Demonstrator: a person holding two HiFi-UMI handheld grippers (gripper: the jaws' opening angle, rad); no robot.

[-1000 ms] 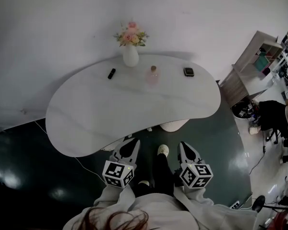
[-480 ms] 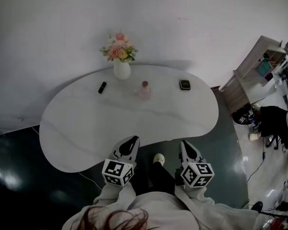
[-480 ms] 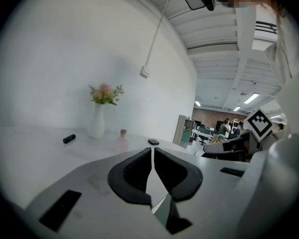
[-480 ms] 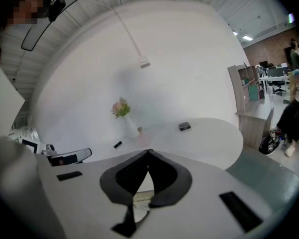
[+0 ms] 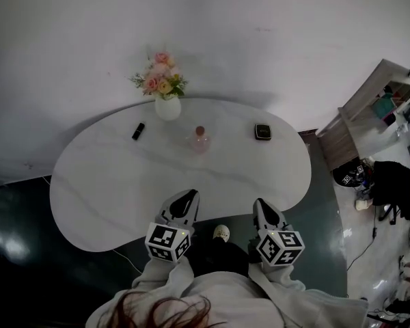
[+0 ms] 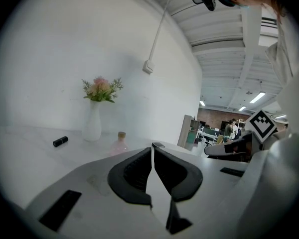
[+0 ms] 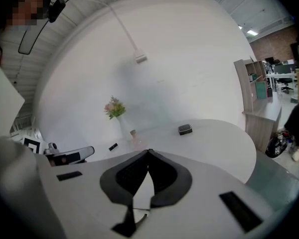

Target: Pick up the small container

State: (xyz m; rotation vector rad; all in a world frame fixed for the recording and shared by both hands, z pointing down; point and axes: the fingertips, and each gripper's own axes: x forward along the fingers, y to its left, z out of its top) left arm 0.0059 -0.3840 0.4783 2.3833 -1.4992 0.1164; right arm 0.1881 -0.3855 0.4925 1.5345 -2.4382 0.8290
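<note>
Here, both grippers are held low and close to the body, just over the near edge of the white table [image 5: 116, 183]. This suggests that no reach has yet been begun. The left gripper [image 5: 188, 195] is seen with its jaws pressed together and nothing between them. The right gripper [image 5: 261, 202] is likewise closed on nothing. Keeping the jaws closed is judged to suit an approach rather than a grasp, so they will have to be opened before anything can be taken.

The small container is taken to be the small dark box [image 5: 262, 132], though this is a judgement only. It is set flat on the far right part of the table, well apart from both grippers and nearer the right one. A pink bottle [image 5: 199, 141] with a stopper stands upright near the middle. Behind it, against the wall, a white vase [image 5: 167, 108] of flowers [image 5: 158, 80] is placed. A small black cylinder [image 5: 138, 131] is laid on its side to the left of the vase. The items are spaced apart along the far side, so the box can be approached without its neighbours being disturbed.
</note>
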